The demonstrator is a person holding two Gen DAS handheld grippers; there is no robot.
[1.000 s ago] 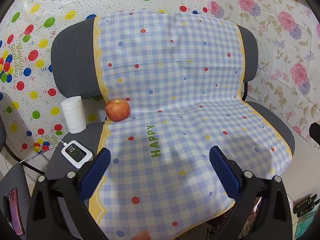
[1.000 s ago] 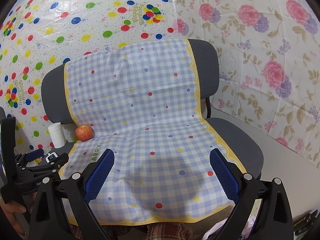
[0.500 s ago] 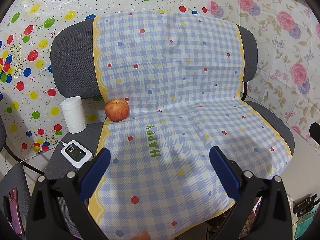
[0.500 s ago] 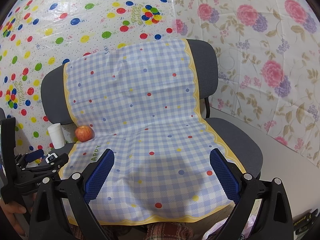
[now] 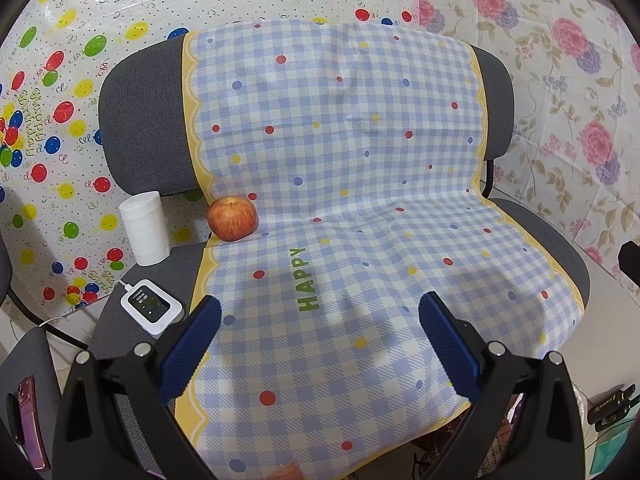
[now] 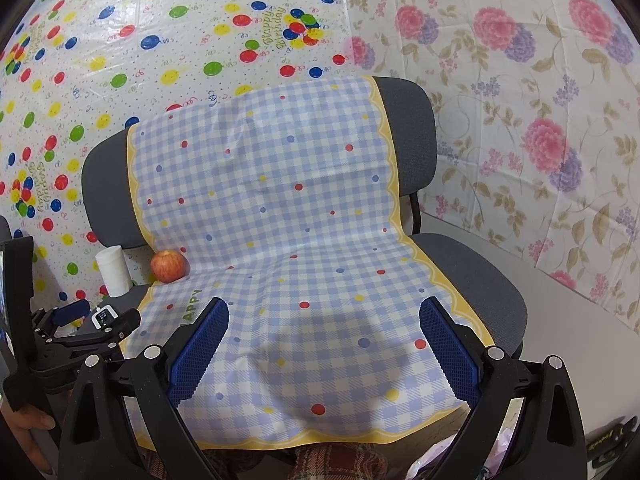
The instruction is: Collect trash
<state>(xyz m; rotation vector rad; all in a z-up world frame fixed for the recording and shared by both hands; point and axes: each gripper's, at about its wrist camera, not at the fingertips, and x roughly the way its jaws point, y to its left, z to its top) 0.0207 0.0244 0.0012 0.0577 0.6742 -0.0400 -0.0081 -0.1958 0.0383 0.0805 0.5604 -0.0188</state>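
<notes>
A red apple (image 5: pixel 232 218) rests at the back left of the seat, on the edge of a blue checked cloth (image 5: pixel 340 184) draped over a grey chair (image 5: pixel 144 120). Left of it stands a white paper cup (image 5: pixel 145 229). My left gripper (image 5: pixel 320 340) hovers open over the front of the seat, nothing between its blue pads. My right gripper (image 6: pixel 324 350) is open too, above the cloth's front right part. The right wrist view also catches the apple (image 6: pixel 168 266), the cup (image 6: pixel 114 272) and the left gripper (image 6: pixel 68 320) at the far left.
A small white device with a screen (image 5: pixel 151 306) and a cable lies on the seat's left front. A dark red phone (image 5: pixel 28 420) lies on another seat at lower left. Balloon-print and floral sheets cover the walls. A hand (image 6: pixel 24 424) holds the left gripper.
Almost nothing moves; the views shift very slightly. Both grippers stay open and empty.
</notes>
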